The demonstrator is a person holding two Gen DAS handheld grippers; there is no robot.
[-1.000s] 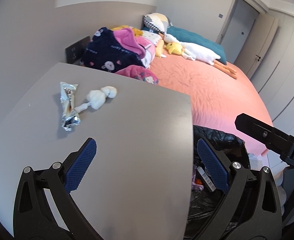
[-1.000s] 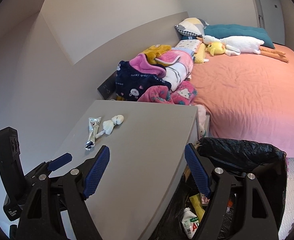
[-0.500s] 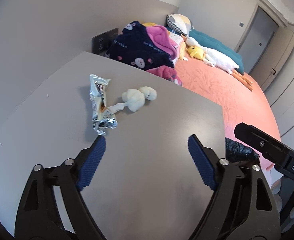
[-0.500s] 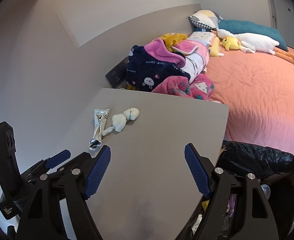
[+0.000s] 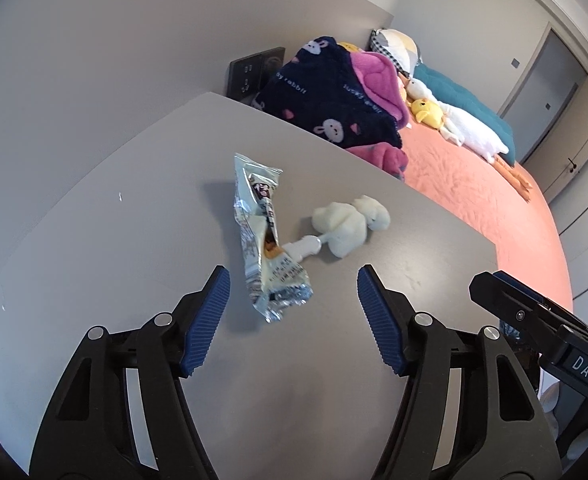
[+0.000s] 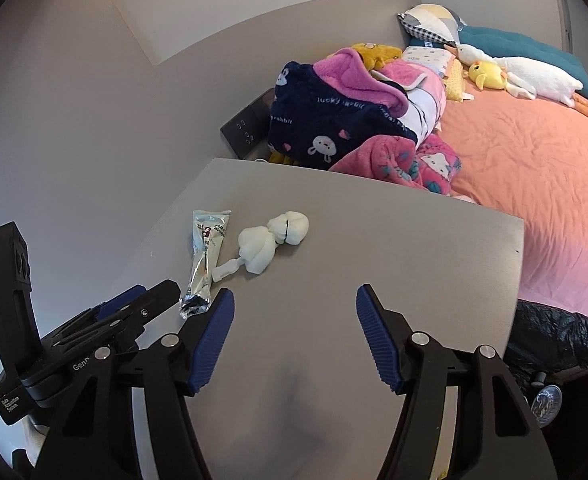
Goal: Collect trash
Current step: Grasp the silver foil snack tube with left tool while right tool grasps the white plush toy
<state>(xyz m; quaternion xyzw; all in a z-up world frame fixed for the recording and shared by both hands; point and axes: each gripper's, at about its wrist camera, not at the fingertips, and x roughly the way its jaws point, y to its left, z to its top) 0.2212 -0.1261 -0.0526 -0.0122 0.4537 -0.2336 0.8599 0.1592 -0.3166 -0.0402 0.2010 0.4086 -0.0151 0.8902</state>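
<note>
A silver snack wrapper (image 5: 263, 236) lies on the grey table (image 5: 113, 248), with crumpled white tissue (image 5: 348, 224) just right of it. My left gripper (image 5: 294, 288) is open and low over the table, its fingers either side of the wrapper's near end. The wrapper (image 6: 205, 256) and the tissue (image 6: 273, 240) also show in the right wrist view. My right gripper (image 6: 294, 308) is open and empty over the table, right of the trash. The left gripper (image 6: 133, 312) shows there at lower left.
A black trash bag (image 6: 562, 344) hangs beyond the table's right edge. A bed with an orange sheet (image 6: 534, 160) lies behind, with a pile of blankets (image 6: 346, 120) and plush toys (image 6: 514, 72). A grey wall (image 5: 93, 60) runs along the left.
My left gripper has moved forward and left, from near the trash bag to the wrapper's near end. My right gripper has moved over the table. Both stay open.
</note>
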